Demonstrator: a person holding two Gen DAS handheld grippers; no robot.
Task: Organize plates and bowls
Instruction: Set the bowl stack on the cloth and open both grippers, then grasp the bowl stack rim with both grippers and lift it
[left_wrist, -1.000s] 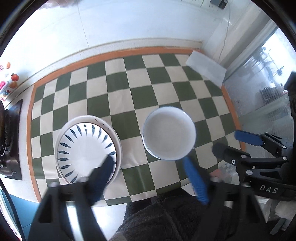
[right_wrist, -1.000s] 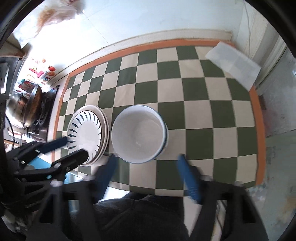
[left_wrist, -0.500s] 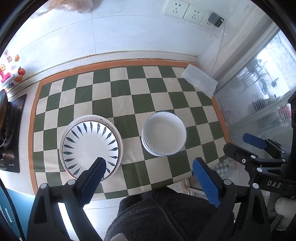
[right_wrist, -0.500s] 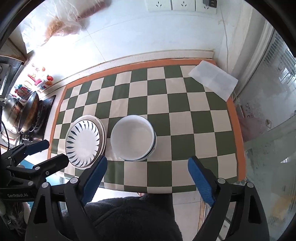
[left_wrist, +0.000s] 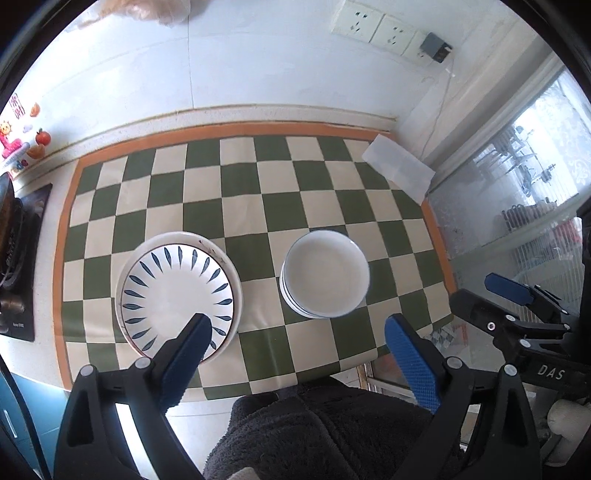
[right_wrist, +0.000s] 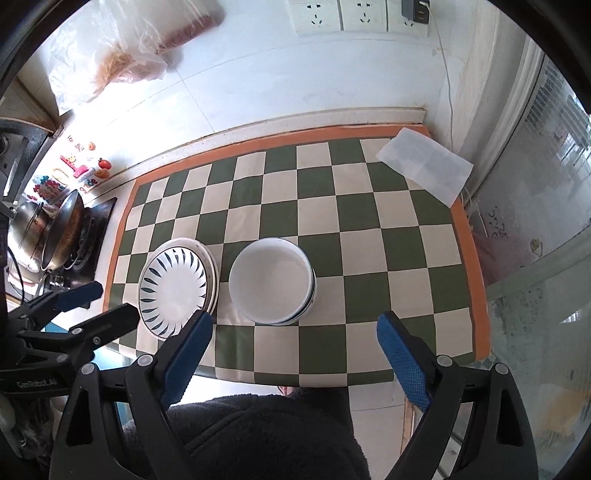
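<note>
- The plates (left_wrist: 179, 291) lie in one stack on the left part of the checkered mat (left_wrist: 240, 192) on the desk (left_wrist: 29, 354); the top one has a ring of blue leaf marks.
- The bowls (left_wrist: 327, 279) are nested in a second stack just to the right of the plates, near them but not touching.
- I judge that the sorting is done or almost done: no loose plate or bowl shows in either view, so little seems to remain.
- The left tool (left_wrist: 295, 341) is held high above the desk with its blue pads wide apart, and it holds nothing.
- The right tool (right_wrist: 293, 341) is also high and wide apart, with nothing between its pads.
- On the right tool, as the left camera sees it, the letters "DAS" can be read.
- On the left tool, as the right camera sees it, there is white writing that looks like "GenRobot.AI", but it is small.
- A folded white cloth (right_wrist: 424, 170) lies on the far right corner of the mat.
</note>
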